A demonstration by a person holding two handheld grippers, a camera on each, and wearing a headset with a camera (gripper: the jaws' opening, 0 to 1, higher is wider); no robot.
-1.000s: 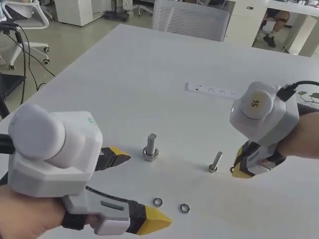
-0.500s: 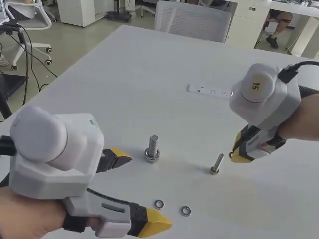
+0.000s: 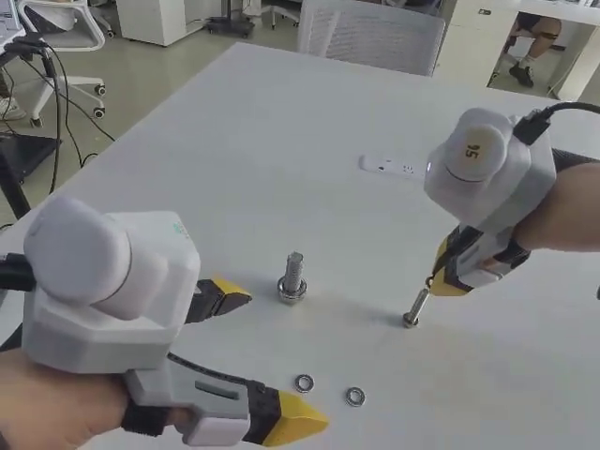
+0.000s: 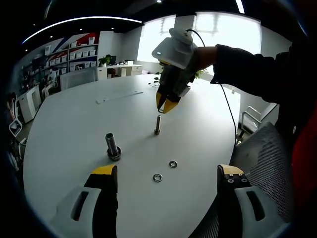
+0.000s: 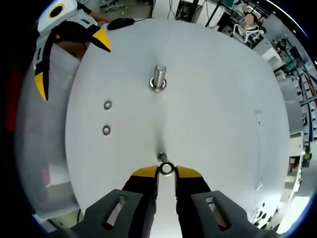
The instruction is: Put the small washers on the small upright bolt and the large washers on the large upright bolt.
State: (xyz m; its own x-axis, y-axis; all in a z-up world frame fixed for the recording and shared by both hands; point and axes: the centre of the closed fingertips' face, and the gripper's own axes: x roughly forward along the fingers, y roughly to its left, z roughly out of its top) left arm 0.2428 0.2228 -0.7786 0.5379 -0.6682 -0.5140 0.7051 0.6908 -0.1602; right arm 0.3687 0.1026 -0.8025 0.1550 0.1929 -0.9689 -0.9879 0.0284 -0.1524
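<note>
The large upright bolt [image 3: 292, 277] stands mid-table, and the small upright bolt [image 3: 413, 308] is to its right. Two loose small washers [image 3: 304, 382] [image 3: 354, 397] lie nearer me. My right gripper [image 3: 442, 284] hovers just above and right of the small bolt. In the right gripper view it [image 5: 166, 169] is shut on a small washer [image 5: 166, 168] right over the small bolt's tip [image 5: 162, 157]. My left gripper [image 3: 267, 358] is wide open and holds nothing, low at the near left. In its own view the loose washers [image 4: 157, 177] [image 4: 173, 163] lie between its jaws.
A white power strip [image 3: 389, 167] lies further back on the white table [image 3: 234, 141]. A mesh chair [image 3: 370, 33] stands at the far edge, with cables and an office chair [image 3: 56, 28] off the table's left side.
My right gripper has risen from beside the small bolt's foot to just above its top. The left gripper has stayed open in place. The camera drifted slightly.
</note>
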